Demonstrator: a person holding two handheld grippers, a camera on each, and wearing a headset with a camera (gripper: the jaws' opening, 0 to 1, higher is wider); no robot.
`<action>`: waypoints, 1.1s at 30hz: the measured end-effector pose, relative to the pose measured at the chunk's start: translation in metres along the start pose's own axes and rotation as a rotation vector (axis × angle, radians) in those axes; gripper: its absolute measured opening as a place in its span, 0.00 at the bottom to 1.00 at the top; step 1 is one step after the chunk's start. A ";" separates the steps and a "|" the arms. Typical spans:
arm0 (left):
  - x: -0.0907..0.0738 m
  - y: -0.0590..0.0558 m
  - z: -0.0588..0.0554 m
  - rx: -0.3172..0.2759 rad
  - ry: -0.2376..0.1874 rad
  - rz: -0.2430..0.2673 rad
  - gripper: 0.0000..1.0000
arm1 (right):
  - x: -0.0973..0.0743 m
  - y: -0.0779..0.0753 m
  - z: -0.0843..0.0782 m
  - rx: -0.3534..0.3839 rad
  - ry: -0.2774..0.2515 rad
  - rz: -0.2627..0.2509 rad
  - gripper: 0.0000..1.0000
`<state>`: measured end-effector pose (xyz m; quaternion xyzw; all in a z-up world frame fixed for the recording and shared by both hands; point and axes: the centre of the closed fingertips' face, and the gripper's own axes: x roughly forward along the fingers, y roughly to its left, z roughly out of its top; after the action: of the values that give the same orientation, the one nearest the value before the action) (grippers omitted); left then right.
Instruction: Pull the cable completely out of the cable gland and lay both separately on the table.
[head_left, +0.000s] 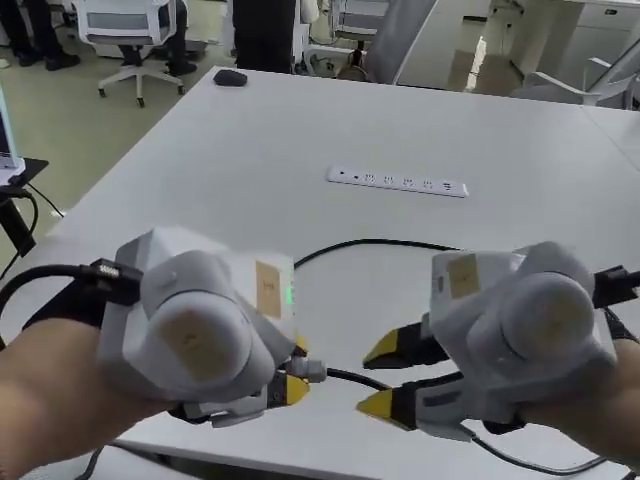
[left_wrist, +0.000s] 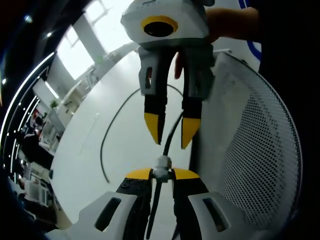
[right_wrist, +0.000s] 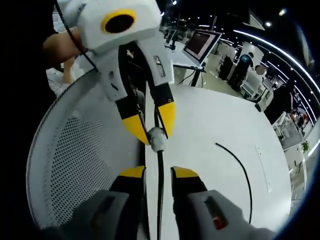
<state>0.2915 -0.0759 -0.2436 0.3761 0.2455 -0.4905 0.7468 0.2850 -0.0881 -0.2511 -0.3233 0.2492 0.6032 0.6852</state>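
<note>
Two grippers, tip to tip above the near edge of the table. Left gripper: clenched on the cable gland, held off the surface. Right gripper: jaws parted, straddling the black cable at the gland's 3 o'clock — no grip yet.

Hazards: a pull before clamping would likely let the cable slide through; the fingertip hold may shed the gland; slack looping toward 12 o'clock might whip toward the power strip.

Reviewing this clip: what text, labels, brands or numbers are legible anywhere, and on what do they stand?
No text reads clearly.
Left sticker, tan, on the left gripper: blurred.
Right sticker, tan, on the right gripper: blurred.
Power strip markings: too small.
Monitor screen: too small.
</note>
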 end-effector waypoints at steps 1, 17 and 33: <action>0.000 -0.001 0.001 0.002 -0.002 -0.001 0.16 | 0.002 0.001 0.003 -0.001 -0.006 -0.001 0.19; -0.001 -0.005 0.002 0.002 -0.013 -0.008 0.16 | 0.003 0.001 -0.002 -0.042 -0.009 -0.005 0.03; -0.010 0.008 -0.016 -0.020 0.023 0.029 0.16 | -0.003 -0.010 -0.052 0.011 0.088 -0.045 0.03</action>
<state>0.2948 -0.0553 -0.2432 0.3777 0.2534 -0.4727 0.7548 0.2966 -0.1295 -0.2824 -0.3513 0.2748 0.5715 0.6888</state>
